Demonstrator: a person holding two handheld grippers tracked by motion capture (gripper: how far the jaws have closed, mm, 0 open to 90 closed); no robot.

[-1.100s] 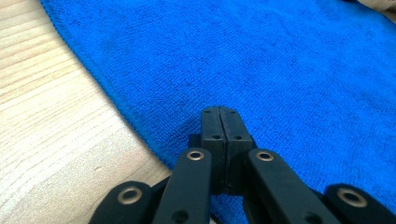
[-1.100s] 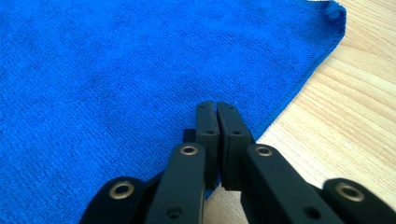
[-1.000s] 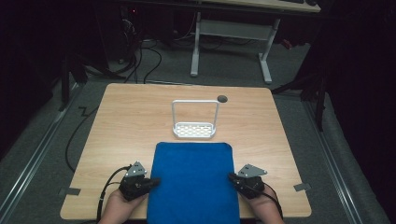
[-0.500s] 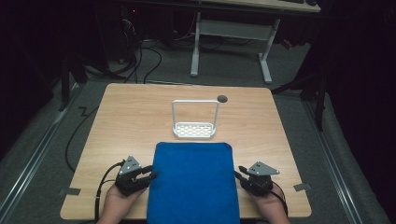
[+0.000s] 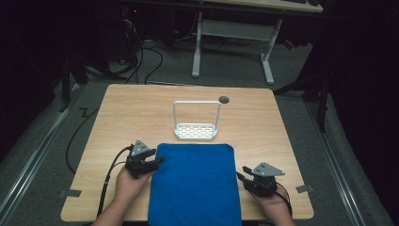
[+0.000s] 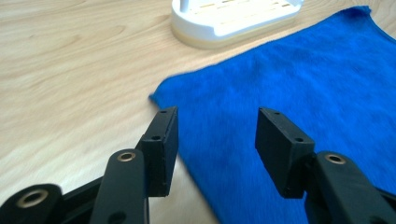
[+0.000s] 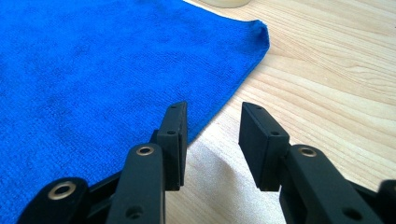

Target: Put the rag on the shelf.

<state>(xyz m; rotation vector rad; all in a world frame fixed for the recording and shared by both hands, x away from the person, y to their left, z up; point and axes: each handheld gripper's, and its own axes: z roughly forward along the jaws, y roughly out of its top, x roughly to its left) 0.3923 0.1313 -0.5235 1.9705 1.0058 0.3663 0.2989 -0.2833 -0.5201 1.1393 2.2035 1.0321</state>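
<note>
Your table (image 5: 141, 103) carries one big thing, the blue towel (image 5: 195, 181), spread flat in front of you with its long axis running from your edge of the table toward the far side; its near end hangs at or just over your edge and its far edge stops just short of the white rack (image 5: 196, 129), close beside it but not clearly touching. The towel sits between your two hands, so each long side edge belongs to the nearer gripper. Your left gripper (image 5: 151, 165) is up by the towel's far-left part, tips pointing in at the left edge; in the left gripper view the jaws have just been opening and stand wide apart with nothing clamped, the towel's left edge and far-left corner (image 6: 156, 97) lying just ahead of and under the gap. Your right gripper (image 5: 244, 178) sits lower down the right edge, nearer you; its jaws have also just been opening, now parted, nothing between the pads, and in the right gripper view the towel's right edge (image 7: 224, 109) runs away just beyond the left jaw toward the far-right corner (image 7: 261, 29). Judgement: both are released from the cloth, the left is nearer a far corner, the right needs to travel farther along its edge for a matching corner.
</note>
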